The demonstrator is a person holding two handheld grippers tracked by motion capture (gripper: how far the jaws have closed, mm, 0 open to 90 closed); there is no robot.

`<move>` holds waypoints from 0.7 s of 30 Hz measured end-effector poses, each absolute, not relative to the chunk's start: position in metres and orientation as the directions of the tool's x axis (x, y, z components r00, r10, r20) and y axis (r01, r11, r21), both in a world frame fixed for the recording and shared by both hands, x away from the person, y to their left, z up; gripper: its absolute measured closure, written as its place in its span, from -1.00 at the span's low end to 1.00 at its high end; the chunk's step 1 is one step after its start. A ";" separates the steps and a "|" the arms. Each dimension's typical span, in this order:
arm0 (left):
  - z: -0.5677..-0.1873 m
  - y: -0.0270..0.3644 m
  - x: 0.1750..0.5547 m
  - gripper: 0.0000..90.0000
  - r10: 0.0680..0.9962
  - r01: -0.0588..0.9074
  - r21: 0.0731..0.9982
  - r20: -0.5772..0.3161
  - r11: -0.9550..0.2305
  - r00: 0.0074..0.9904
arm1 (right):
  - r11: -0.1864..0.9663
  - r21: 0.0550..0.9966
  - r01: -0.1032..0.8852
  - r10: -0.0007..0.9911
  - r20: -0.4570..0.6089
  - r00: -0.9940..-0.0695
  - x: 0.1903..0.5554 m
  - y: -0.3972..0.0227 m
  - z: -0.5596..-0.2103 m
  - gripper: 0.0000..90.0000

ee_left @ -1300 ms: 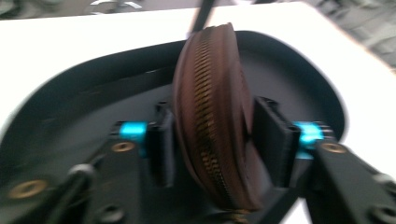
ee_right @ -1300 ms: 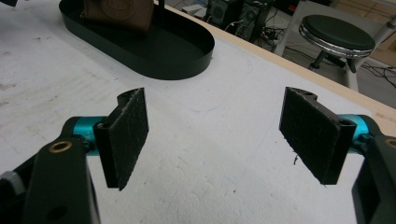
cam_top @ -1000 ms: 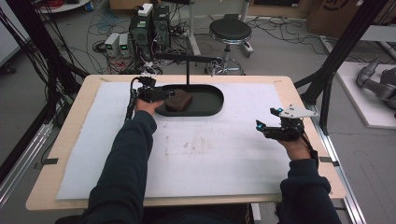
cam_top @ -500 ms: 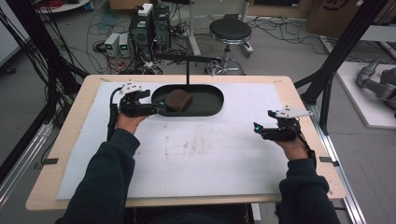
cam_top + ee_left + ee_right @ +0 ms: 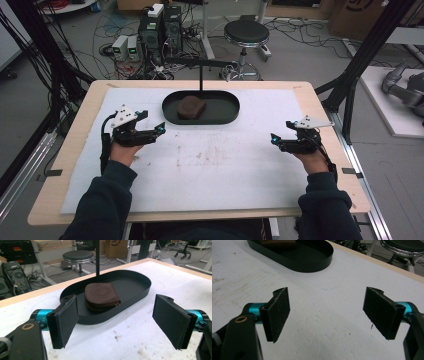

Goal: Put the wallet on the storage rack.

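The left gripper (image 5: 161,129) has its fingers (image 5: 63,321) released, with nothing between the pads; they have just been spreading wider. In the left gripper view the gap between the two fingers frames the near wall of the black oval tray (image 5: 110,315), which serves here as the landmark. The gripper stands just off the tray's near left end, over the white sheet (image 5: 210,170), apart from the tray wall and pointing toward it.

The right gripper (image 5: 273,138) likewise has its fingers (image 5: 277,313) released and empty. It stands well apart from the tray, off its right end and nearer the person, its tips aimed back toward the middle of the sheet. In the right gripper view the tray's rounded end lies beyond the fingers, at the upper left.

The brown pouch (image 5: 191,107) lies flat inside the tray, in its left half, touching the tray floor and clear of both grippers. It is rounded at one end and stacked in layers, as the left gripper view shows.

A thin black post (image 5: 201,77) rises from the far edge of the tray and carries a horizontal bar above it.

The tray rests on the white sheet, which covers most of the wooden desk (image 5: 320,107). Both forearms, in dark sleeves (image 5: 102,200), enter from the desk edge farthest from the tray.
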State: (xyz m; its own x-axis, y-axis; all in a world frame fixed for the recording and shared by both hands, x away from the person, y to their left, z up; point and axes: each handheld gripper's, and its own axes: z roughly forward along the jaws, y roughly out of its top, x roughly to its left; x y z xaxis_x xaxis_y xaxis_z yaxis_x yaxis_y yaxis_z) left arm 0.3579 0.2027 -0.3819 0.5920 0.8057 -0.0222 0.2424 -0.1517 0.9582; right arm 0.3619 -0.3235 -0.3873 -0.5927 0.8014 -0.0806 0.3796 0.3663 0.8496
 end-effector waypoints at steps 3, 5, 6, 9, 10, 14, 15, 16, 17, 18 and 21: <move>-0.385 0.208 0.355 -0.54 0.811 0.246 0.958 -0.025 -0.148 0.584 | 0.366 0.851 0.378 0.803 -0.083 -0.590 0.360 -0.322 -0.387 -0.51; -0.387 0.211 0.353 -0.54 0.814 0.250 0.957 -0.028 -0.145 0.581 | 0.362 0.851 0.380 0.807 -0.083 -0.584 0.359 -0.322 -0.387 -0.51; -0.389 0.212 0.353 -0.54 0.815 0.254 0.957 -0.033 -0.142 0.578 | 0.365 0.850 0.380 0.808 -0.087 -0.582 0.359 -0.322 -0.387 -0.51; -0.393 0.216 0.352 -0.54 0.820 0.261 0.956 -0.039 -0.136 0.571 | 0.369 0.850 0.377 0.808 -0.092 -0.582 0.359 -0.321 -0.387 -0.51; -0.394 0.217 0.351 -0.54 0.820 0.263 0.955 -0.040 -0.137 0.571 | 0.373 0.847 0.378 0.809 -0.097 -0.580 0.359 -0.320 -0.387 -0.51; -0.399 0.219 0.349 -0.54 0.824 0.271 0.953 -0.044 -0.134 0.565 | 0.392 0.837 0.382 0.809 -0.116 -0.576 0.360 -0.319 -0.390 -0.51; -0.400 0.220 0.349 -0.54 0.825 0.273 0.953 -0.045 -0.135 0.563 | 0.394 0.836 0.383 0.808 -0.117 -0.577 0.360 -0.318 -0.390 -0.51; -0.400 0.221 0.349 -0.54 0.825 0.273 0.952 -0.043 -0.137 0.563 | 0.396 0.834 0.384 0.808 -0.118 -0.577 0.360 -0.318 -0.391 -0.51; -0.401 0.221 0.348 -0.54 0.826 0.272 0.953 -0.043 -0.135 0.562 | 0.399 0.834 0.382 0.807 -0.122 -0.578 0.361 -0.318 -0.391 -0.51; -0.401 0.222 0.348 -0.54 0.828 0.273 0.953 -0.047 -0.130 0.559 | 0.396 0.834 0.384 0.808 -0.118 -0.577 0.361 -0.318 -0.391 -0.51; -0.403 0.224 0.348 -0.54 0.830 0.281 0.951 -0.051 -0.130 0.556 | 0.402 0.833 0.381 0.806 -0.124 -0.579 0.361 -0.317 -0.392 -0.51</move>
State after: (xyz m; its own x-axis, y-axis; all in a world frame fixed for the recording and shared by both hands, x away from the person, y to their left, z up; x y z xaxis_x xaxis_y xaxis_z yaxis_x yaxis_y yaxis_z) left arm 0.3477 0.2243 -0.4029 0.5557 0.8298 -0.0509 0.2815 -0.1302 0.9507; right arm 0.3609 -0.3166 -0.3923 -0.5793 0.8057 -0.1235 0.3809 0.4015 0.8329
